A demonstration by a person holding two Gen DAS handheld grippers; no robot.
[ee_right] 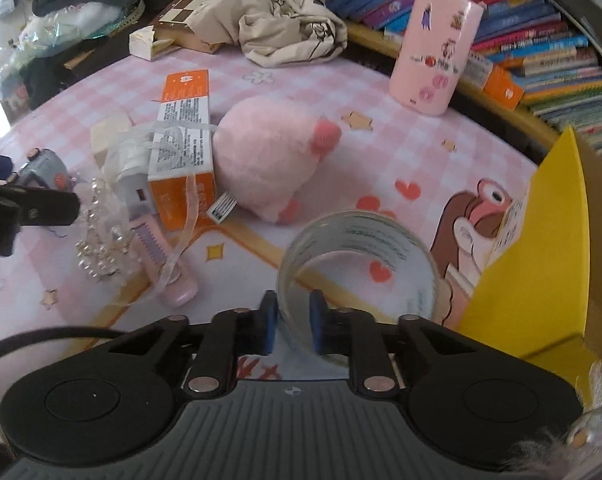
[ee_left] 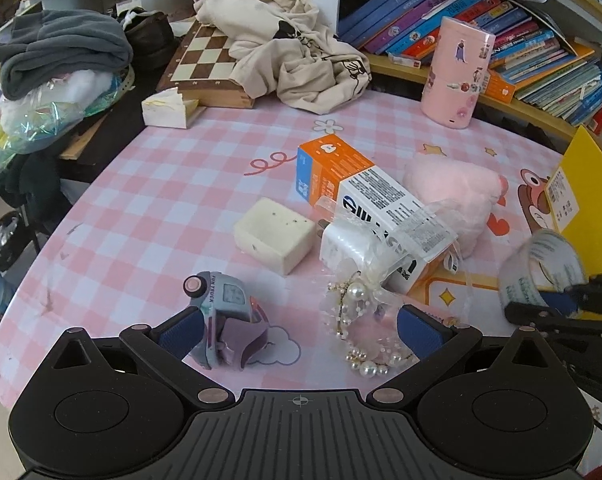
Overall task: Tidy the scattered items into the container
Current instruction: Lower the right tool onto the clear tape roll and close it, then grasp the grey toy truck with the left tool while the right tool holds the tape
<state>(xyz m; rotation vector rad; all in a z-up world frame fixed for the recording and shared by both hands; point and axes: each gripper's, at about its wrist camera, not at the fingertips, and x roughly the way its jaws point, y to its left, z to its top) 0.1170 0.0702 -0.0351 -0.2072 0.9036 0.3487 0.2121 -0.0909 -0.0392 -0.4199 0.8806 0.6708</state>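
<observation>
Right gripper point(ee_right: 293, 322): jaws clamped on the wall of the clear tape roll point(ee_right: 359, 264), a transparent printed ring. Left gripper point(ee_left: 301, 330): jaws wide open, empty.

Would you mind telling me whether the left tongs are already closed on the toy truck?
No: the left tongs stand wide open, and the toy truck merely sits beside one blue pad, unclamped.
</observation>
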